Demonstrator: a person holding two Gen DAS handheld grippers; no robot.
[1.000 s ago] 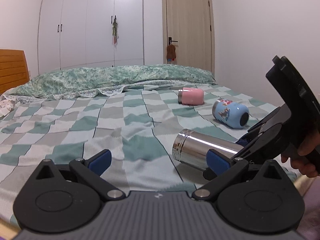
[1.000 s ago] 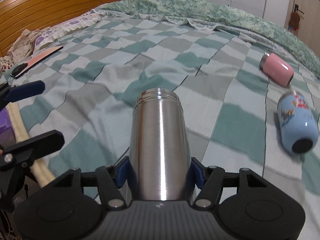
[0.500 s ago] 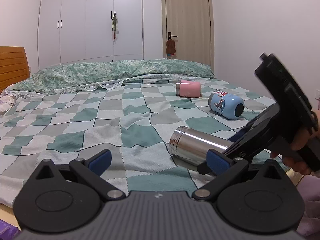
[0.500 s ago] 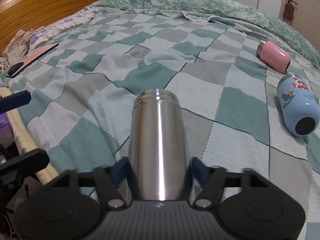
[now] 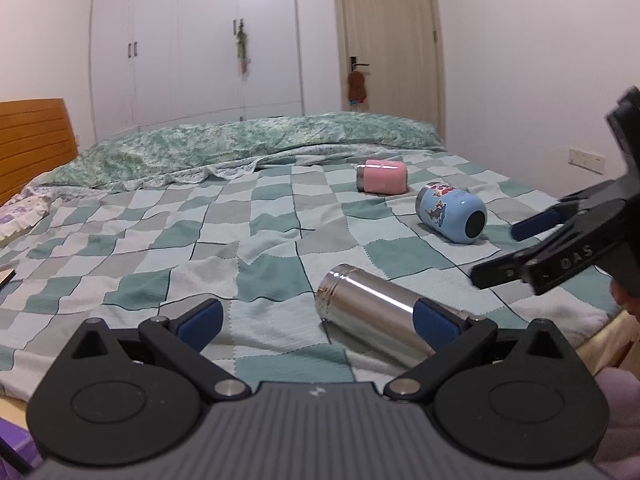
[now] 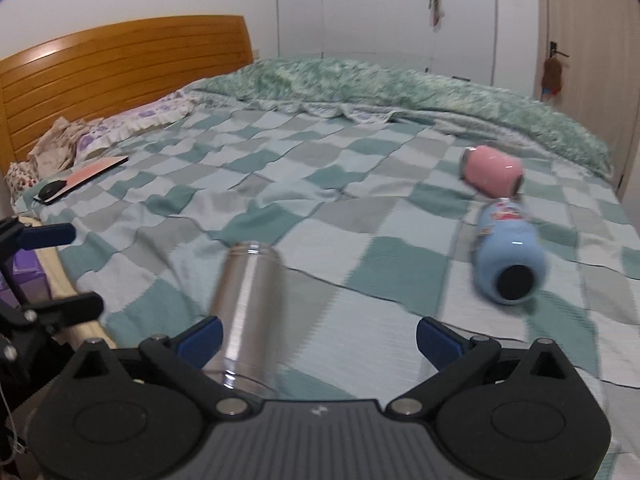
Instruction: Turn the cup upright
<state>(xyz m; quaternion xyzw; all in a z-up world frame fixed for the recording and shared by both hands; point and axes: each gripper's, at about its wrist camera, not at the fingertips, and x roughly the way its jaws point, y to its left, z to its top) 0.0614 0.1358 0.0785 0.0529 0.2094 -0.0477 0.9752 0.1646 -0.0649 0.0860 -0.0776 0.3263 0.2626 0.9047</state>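
Steel cup (image 5: 370,314) on side, R jaws wide.

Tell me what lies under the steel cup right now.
The steel cup lies on its side on the checked blanket, clear of the open right gripper. The patch of blanket beneath it is covered.

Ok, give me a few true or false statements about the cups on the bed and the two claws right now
1. The steel cup lies on its side on the checked blanket. True.
2. The right claw is clamped on the steel cup. False: its jaws stand wide open, with the cup lying loose by the left pad.
3. The blue cup stands upright. False: it lies on its side.
4. The pink cup lies farther from the left claw's camera than the blue cup. True.
5. The left claw holds nothing. True.
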